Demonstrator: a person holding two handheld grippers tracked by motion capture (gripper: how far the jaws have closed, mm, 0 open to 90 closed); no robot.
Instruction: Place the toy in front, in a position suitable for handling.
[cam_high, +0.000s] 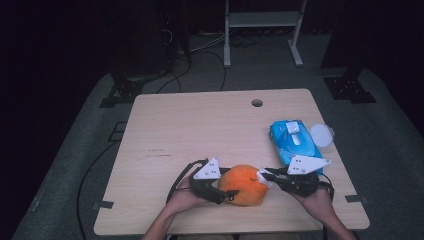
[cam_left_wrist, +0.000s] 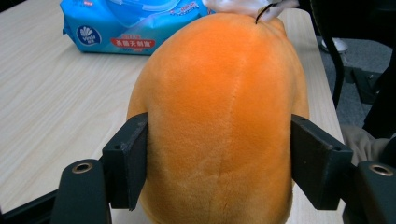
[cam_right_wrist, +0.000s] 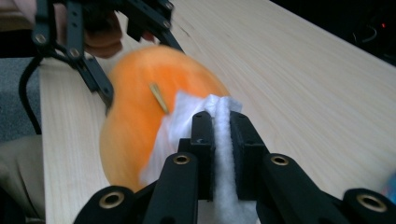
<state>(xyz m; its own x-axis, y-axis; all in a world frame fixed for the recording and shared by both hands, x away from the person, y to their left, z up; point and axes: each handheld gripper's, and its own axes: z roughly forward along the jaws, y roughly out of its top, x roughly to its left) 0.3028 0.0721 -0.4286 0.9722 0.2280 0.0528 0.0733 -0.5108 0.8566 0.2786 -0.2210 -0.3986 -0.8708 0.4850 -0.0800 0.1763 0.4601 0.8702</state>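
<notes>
- Left gripper view: our left gripper has its fingers pressed on the orange plush toy.
- Our right gripper pinches a white wipe against the toy.

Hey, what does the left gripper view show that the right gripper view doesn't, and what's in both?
Left gripper view alone: the left gripper with its pads pressed on both sides of the orange plush, and the blue wipes pack behind it.

Right gripper view alone: the right gripper shut on a white wipe lying against the plush, with the left gripper seen from outside.

Both: the plush, the wipe and the wooden table.
</notes>
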